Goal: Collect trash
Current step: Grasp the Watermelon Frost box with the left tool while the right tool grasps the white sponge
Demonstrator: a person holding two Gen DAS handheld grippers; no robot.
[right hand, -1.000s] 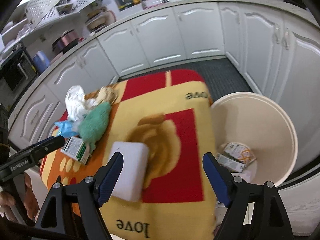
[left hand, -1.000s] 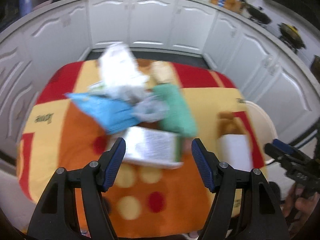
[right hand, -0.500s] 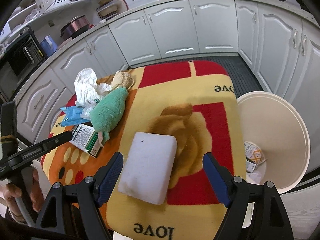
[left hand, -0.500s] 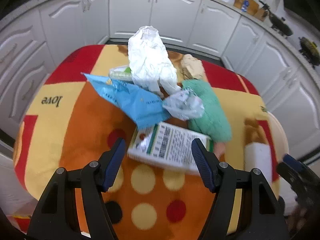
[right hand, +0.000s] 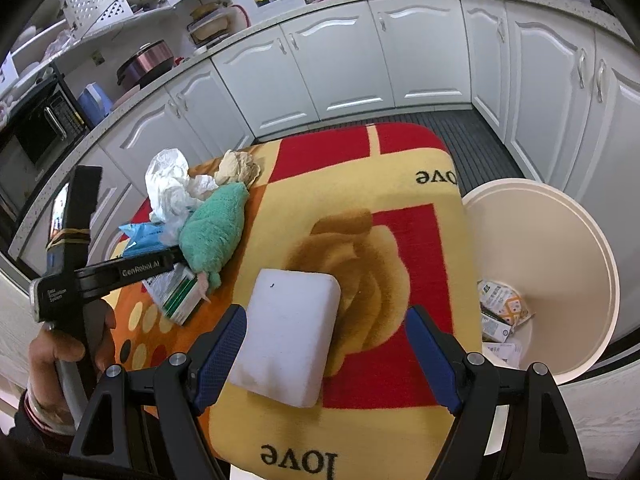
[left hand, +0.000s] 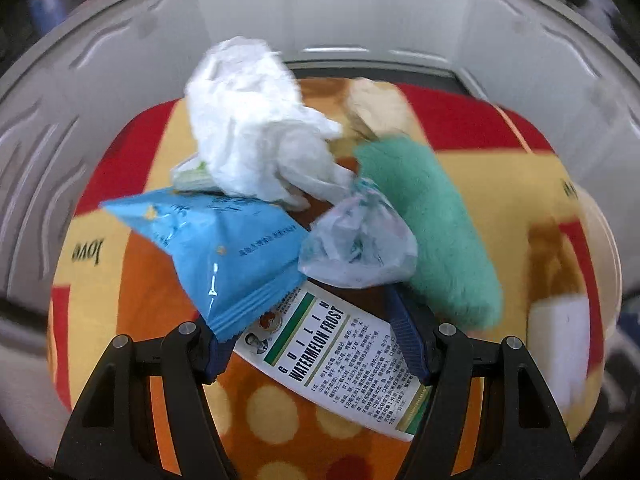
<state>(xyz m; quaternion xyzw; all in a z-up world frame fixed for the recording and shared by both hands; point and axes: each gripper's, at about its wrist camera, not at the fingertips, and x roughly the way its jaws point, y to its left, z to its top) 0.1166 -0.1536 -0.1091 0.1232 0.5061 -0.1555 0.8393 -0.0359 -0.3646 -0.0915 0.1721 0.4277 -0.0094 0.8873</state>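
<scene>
A trash pile lies on the table: a white-green box (left hand: 340,356) marked Watermelon Frost, a blue wrapper (left hand: 212,248), a small knotted plastic bag (left hand: 356,244), crumpled white plastic (left hand: 252,136), a green fuzzy cloth (left hand: 432,224) and a beige paper wad (left hand: 376,108). My left gripper (left hand: 308,320) is open, its fingers on either side of the box, low over it. My right gripper (right hand: 326,352) is open and empty above a white sponge block (right hand: 288,332). The pile also shows in the right wrist view (right hand: 192,216).
A cream bin (right hand: 568,264) stands right of the table with several wrappers inside. The table wears an orange, red and yellow blanket (right hand: 400,240). White kitchen cabinets (right hand: 340,68) ring the room. The left gripper's body (right hand: 100,272) shows at the table's left edge.
My left gripper has moved forward and down onto the pile, now straddling the box. My right gripper has drifted slightly closer over the white sponge block.
</scene>
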